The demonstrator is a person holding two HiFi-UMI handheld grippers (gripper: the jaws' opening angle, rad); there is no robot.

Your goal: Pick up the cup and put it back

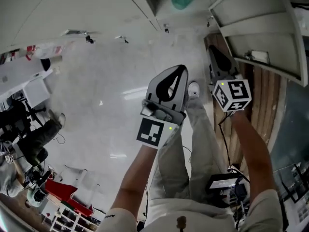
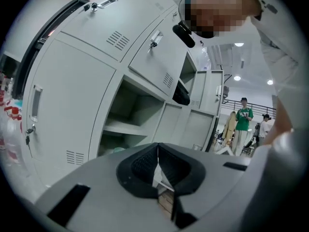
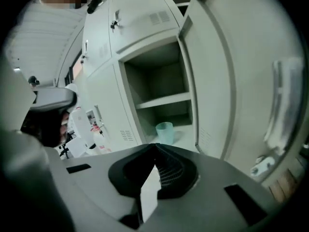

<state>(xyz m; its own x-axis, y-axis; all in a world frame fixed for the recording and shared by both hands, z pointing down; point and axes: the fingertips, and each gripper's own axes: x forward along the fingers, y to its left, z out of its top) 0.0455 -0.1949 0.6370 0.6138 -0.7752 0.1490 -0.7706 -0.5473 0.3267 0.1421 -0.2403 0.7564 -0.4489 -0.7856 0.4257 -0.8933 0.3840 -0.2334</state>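
The bank of grey lockers (image 3: 140, 28) stood ahead. One compartment (image 3: 159, 76) was open, its door (image 3: 227, 81) swung wide to the right. Below the shelf (image 3: 161, 100), the cup (image 3: 164, 132) stood upright on the compartment floor, straight beyond the right gripper (image 3: 155, 146) and well apart from it, with room on both sides. That claw and the left gripper (image 2: 158, 145) both had their jaws pressed together on nothing. The cup was plain and pale teal.

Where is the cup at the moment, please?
In the right gripper view, the teal cup stands inside the open locker, below its shelf, left of the open door.
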